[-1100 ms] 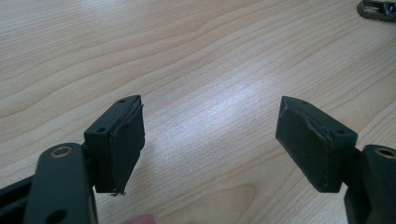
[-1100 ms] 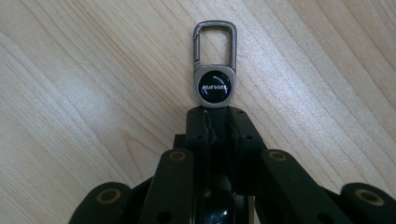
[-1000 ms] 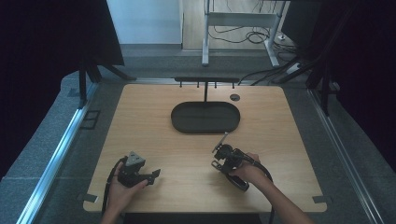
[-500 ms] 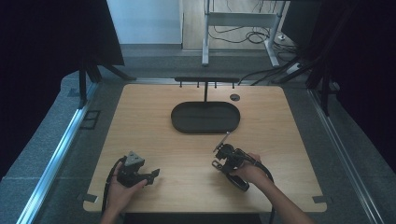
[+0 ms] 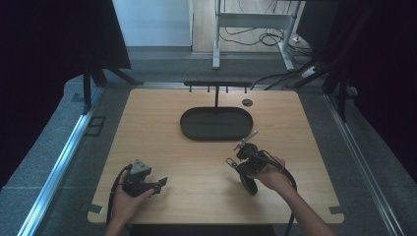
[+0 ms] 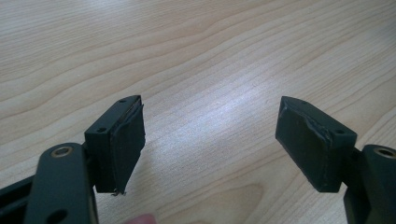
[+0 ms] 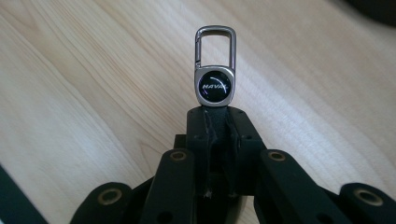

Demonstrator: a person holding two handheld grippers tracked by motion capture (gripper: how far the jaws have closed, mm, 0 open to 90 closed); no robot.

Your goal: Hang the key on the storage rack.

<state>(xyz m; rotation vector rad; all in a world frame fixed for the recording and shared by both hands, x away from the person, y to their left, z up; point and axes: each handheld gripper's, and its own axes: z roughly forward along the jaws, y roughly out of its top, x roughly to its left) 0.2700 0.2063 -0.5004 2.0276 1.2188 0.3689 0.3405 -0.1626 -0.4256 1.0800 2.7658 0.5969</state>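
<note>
Worktop (image 5: 162,128): pale wood, mostly bare, with wide open room on the left half and along the near edge.

Dark oval tray (image 5: 216,123) sat at centre far. Behind it stood a low black rack with small pegs (image 5: 216,84), close to the far edge. A small round port (image 5: 247,102) lay just right of the rack's post.

Right hand-held gripper (image 5: 242,147) was near the tray's near-right rim, raised off the wood, jaws clamped on the strap end of a metal key fob (image 7: 215,70). Its clip loop stuck out beyond the tips, toward the tray.

Left hand-held gripper (image 5: 161,183) rested low at near left, well apart from everything, jaws spread wide with only bare wood between the pads (image 6: 126,140).

Judgement: the carry step was in hand, fob already lifted. Next move likely called for a short travel to the tray or the pegs; hooking the loop would need careful aim. The tray rim was the one edge to clear.
</note>
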